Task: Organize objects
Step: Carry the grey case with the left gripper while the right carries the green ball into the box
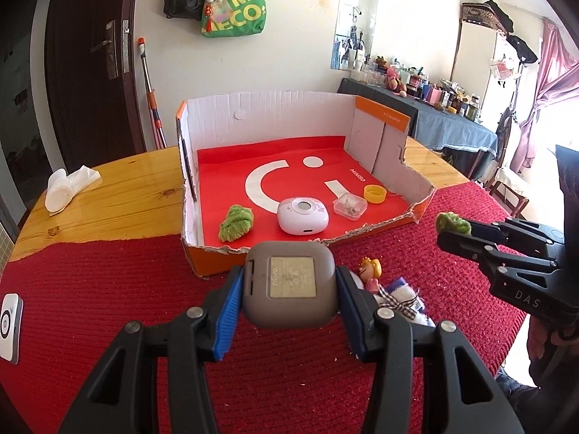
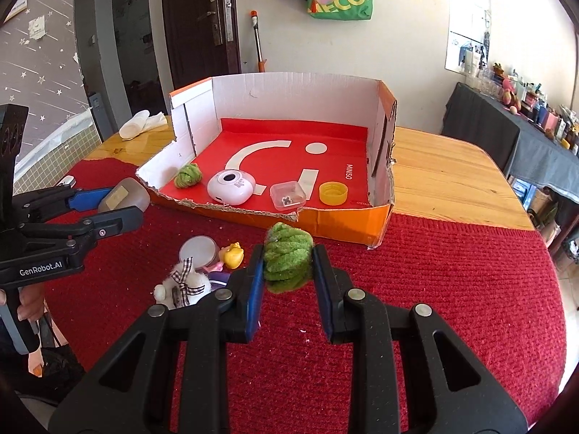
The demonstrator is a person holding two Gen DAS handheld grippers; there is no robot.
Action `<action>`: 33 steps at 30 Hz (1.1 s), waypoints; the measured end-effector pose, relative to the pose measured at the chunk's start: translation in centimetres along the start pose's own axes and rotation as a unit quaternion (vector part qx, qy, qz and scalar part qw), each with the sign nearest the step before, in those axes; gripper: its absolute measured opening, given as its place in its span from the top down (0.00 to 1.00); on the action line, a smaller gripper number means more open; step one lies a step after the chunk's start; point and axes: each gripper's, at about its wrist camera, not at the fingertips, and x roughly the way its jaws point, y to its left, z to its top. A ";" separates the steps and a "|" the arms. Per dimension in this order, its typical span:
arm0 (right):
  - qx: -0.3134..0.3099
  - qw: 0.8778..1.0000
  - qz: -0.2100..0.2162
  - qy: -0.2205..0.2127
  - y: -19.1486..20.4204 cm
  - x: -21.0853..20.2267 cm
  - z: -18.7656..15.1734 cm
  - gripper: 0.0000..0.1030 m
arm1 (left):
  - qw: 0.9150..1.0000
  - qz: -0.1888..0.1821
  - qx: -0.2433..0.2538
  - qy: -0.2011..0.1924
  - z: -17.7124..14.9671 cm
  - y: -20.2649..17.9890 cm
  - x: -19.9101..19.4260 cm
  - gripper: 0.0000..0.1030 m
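Observation:
My left gripper (image 1: 289,291) is shut on a grey rounded case (image 1: 289,285) and holds it above the red mat, just before the open cardboard box (image 1: 383,137). The case also shows in the right wrist view (image 2: 125,195). My right gripper (image 2: 287,267) is shut on a green fuzzy ball (image 2: 287,264), right of the box's front corner; that ball shows in the left wrist view (image 1: 452,223). Inside the box lie another green ball (image 1: 235,222), a white round device (image 1: 302,215), a clear small box (image 1: 349,205) and a yellow cap (image 1: 374,193).
On the red mat (image 2: 434,282) lie a small doll (image 1: 371,273), a white plush with a checked bow (image 2: 184,284) and a round compact (image 2: 199,249). A white device (image 1: 9,325) sits at the mat's left edge. A white cloth roll (image 1: 67,188) lies on the wooden table (image 2: 445,177).

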 end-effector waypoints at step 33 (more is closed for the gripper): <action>-0.036 0.985 -0.005 0.170 -2.0 15.2 11.6 0.76 | 0.991 -0.014 0.018 0.129 10.1 1.8 13.4 0.50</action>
